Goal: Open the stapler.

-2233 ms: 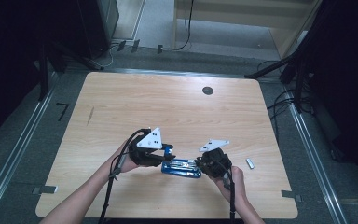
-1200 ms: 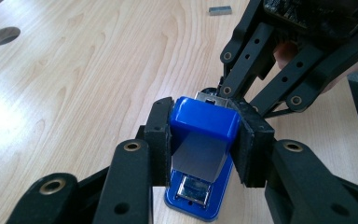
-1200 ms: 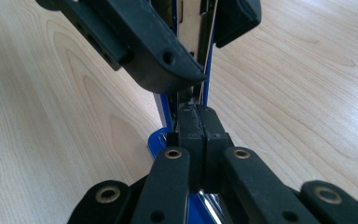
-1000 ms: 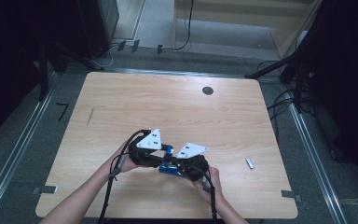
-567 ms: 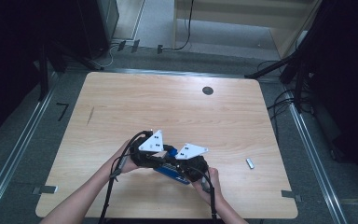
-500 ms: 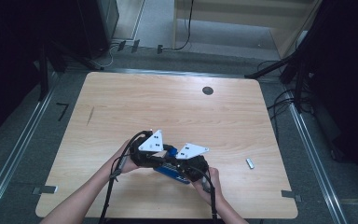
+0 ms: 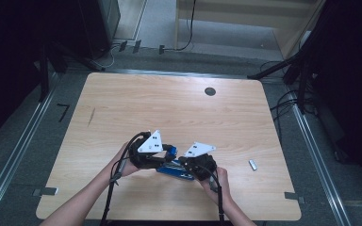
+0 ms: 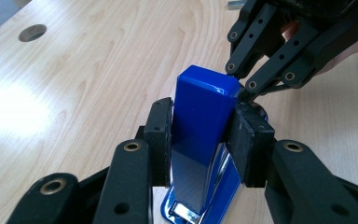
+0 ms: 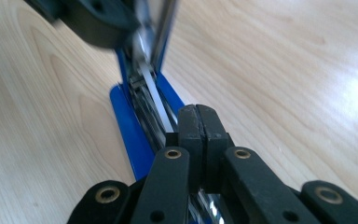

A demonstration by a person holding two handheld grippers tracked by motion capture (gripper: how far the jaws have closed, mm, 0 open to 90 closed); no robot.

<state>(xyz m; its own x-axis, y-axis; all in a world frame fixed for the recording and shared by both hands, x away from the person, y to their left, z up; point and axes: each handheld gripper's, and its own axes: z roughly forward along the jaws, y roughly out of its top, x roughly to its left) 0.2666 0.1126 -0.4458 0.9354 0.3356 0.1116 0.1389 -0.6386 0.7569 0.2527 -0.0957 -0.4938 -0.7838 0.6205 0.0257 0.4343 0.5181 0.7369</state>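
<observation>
A blue stapler (image 7: pixel 173 168) lies on the wooden table (image 7: pixel 169 108) near the front edge, its top arm (image 8: pixel 205 102) swung up. My left gripper (image 8: pixel 204 135) is shut on that raised blue arm, one pad on each side. My right gripper (image 9: pixel 196 126) is shut, pads pressed together, and sits low over the stapler's open metal channel (image 9: pixel 151 91) and blue base (image 9: pixel 130 126). I cannot tell whether something thin is pinched between its pads. In the high view the left gripper (image 7: pixel 168 153) and the right gripper (image 7: pixel 181 165) meet at the stapler.
A small silver metal piece (image 7: pixel 252 164) lies on the table to the right of the hands. A round dark hole (image 7: pixel 210 91) sits near the far edge. Cables and dark equipment surround the table.
The right gripper has come in leftward from near the small metal piece to the stapler. The left gripper has kept its hold on the stapler's arm throughout.
</observation>
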